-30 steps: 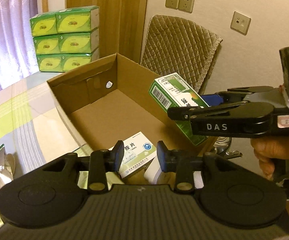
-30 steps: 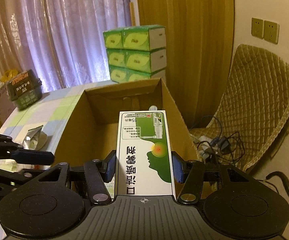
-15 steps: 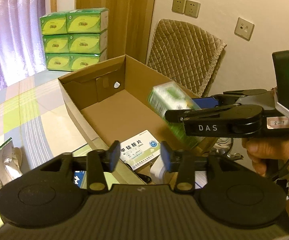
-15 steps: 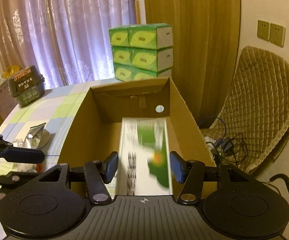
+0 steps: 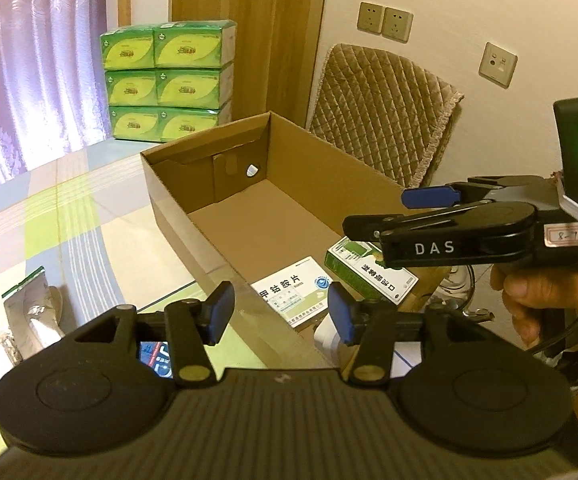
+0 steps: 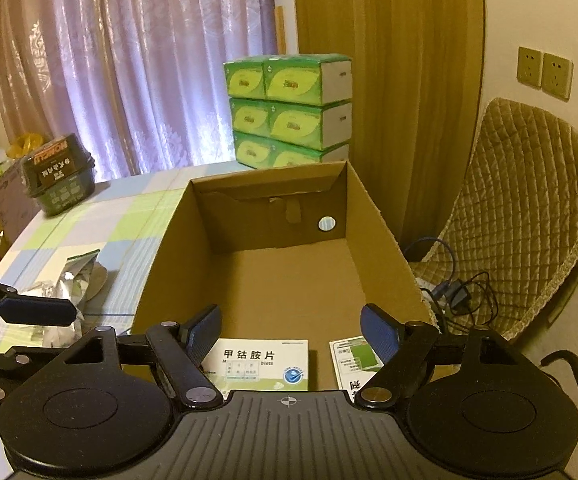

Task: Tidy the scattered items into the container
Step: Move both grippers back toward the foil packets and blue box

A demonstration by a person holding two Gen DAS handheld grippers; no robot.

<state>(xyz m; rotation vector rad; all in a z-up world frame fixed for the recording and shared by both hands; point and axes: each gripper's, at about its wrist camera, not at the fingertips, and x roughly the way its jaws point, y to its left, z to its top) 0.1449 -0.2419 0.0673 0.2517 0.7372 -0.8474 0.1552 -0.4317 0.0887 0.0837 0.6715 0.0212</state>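
A: Over the cardboard box [image 6: 289, 276], what's the right gripper [image 6: 291, 330] doing?
B: Hovering above the near end, jaws apart, nothing btwn them. A hand [image 5: 545, 300] is gripping its handle in the left wrist view.
A: And the left gripper [image 5: 281, 312]?
B: Jaws also apart, gripping nothing. It's sitting just outside the box's near corner, over the table [image 5: 69, 232].
A: Where's the stuff lying?
B: Two packs are lying flat on the box floor at the near end: a white medicine box [image 6: 259, 364] w/ blue print, and a green-and-white box [image 5: 369, 274] just beside it, toward the right wall. Can't tell if they're touching.
A: Anything sitting outside?
B: A silver foil pouch [image 5: 31, 312] is lying on the checked cloth, left of the box. A blue-printed item [image 5: 157, 358] is peeking out under the left gripper, too hidden to ID.
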